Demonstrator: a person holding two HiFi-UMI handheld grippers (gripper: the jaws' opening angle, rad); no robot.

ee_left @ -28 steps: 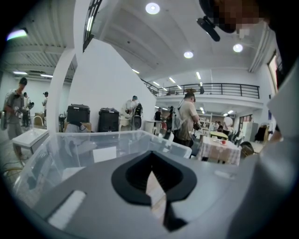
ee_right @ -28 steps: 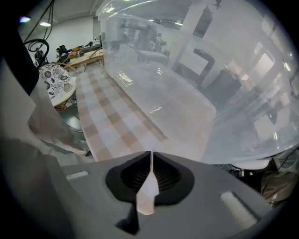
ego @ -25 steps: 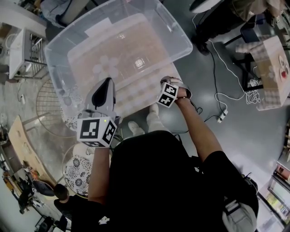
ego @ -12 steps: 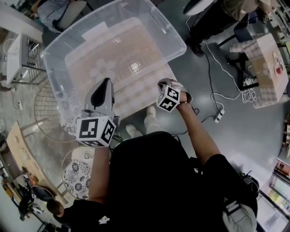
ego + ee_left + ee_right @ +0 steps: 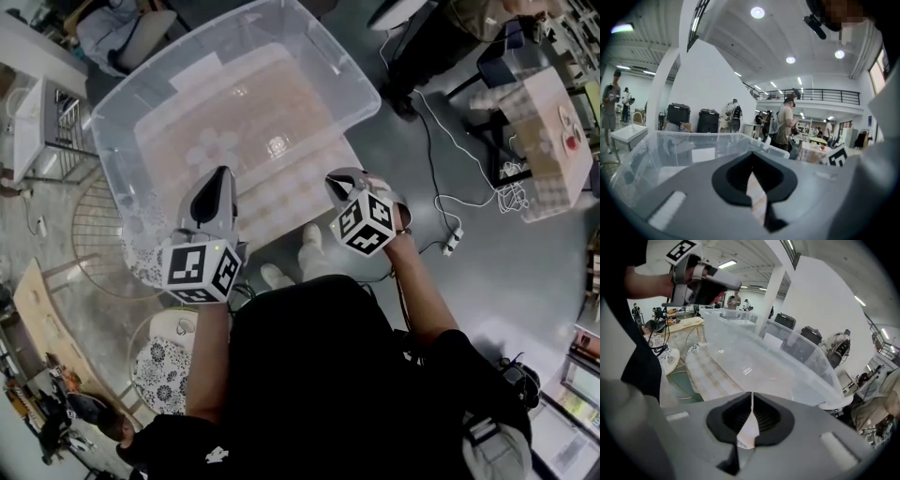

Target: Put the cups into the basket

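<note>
- way over at 8 o'clock in the head view there's a round stool with a flowery cushion (image 5: 157, 364) on the floor, and a round wire rack (image 5: 94, 220) beside it at 9
- left gripper (image 5: 221, 178) (image 5: 751, 172) hangs over the near edge of the table (image 5: 291, 214), nose pointing to 12 at the basket; its own view shows the jaws pressed together with nothing pinched between them
- the basket (image 5: 361, 92) (image 5: 693, 140) (image 5: 787, 357) is a big clear plastic tub sitting on the table's checked cloth, filling 11 to 1 o'clock just past both gripper tips; the cloth pattern shows right through its bottom
- right gripper (image 5: 337, 178) (image 5: 751, 404) sits near the basket's near right corner, well apart from the left one, also aimed roughly at 12; jaws closed tight on each other, gripping nothing
- out at 3 o'clock a white cable (image 5: 441, 131) trails over the grey floor to a power strip (image 5: 457, 240), and a small side table (image 5: 548, 141) with a checked cover stands at 2
</note>
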